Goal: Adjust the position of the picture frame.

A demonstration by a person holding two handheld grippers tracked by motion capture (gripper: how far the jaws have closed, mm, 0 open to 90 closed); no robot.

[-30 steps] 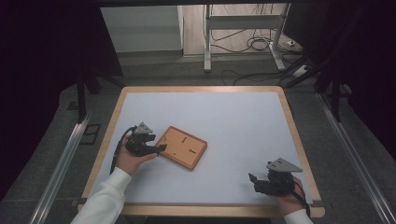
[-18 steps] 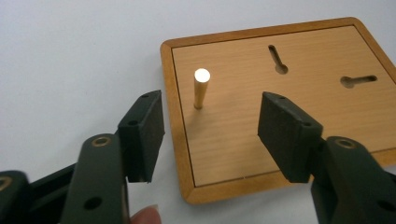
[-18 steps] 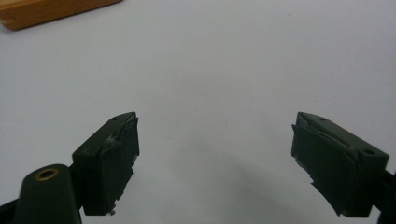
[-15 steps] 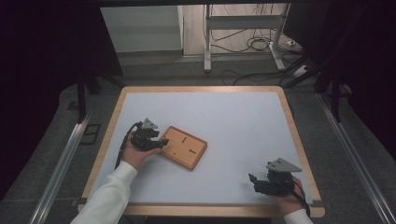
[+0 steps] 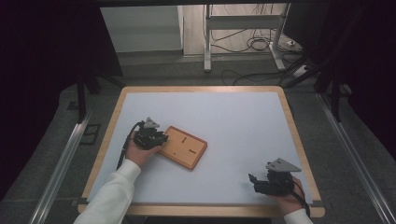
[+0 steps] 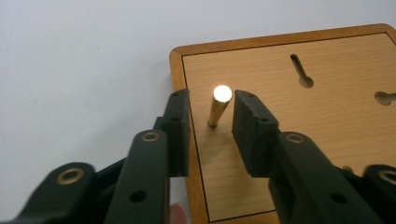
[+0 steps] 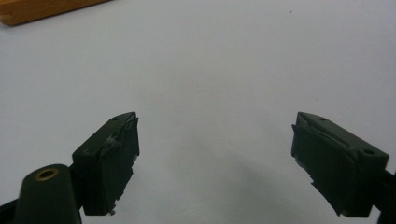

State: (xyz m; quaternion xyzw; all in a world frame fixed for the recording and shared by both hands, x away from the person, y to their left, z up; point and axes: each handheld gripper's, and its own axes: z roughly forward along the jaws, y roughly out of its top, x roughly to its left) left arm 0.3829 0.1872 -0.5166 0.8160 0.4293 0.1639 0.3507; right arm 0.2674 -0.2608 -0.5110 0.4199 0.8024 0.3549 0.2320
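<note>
- The left hand-held gripper (image 5: pixel 156 138) sits at the near-left corner of the flat rectangular wooden board (image 5: pixel 184 147), which lies slanted on the pale grey surface (image 5: pixel 233 116) left of centre.
- In the left gripper view, the left hand-held gripper (image 6: pixel 210 112) has its two black jaws on either side of a short upright brass-coloured metal pin (image 6: pixel 218 105) that stands in the wooden board (image 6: pixel 280 93) near its corner.
- Its jaws have just been closing: the pin stands between them, with a narrow gap visible on each side, so the pads are not yet pressing on it.
- Compared with the high view a second ago, the left hand-held gripper has crept a little towards the board and lower, so that its tips are now over the board's corner rather than just beside it.
- The board itself lies where it lay before, at the same slant.
- Two keyhole-shaped slots (image 6: pixel 301 72) are cut into the board's face beyond the pin; a second one shows at the view's right edge.
- The right hand-held gripper (image 5: pixel 261 183) rests at the near-right corner of the surface, well apart from the board, in the same place as a second ago.
- In the right gripper view, the right hand-held gripper (image 7: pixel 215 154) has its jaws spread wide over bare surface, with nothing between them; a strip of the board (image 7: pixel 42 11) shows at the top-left corner.
</note>
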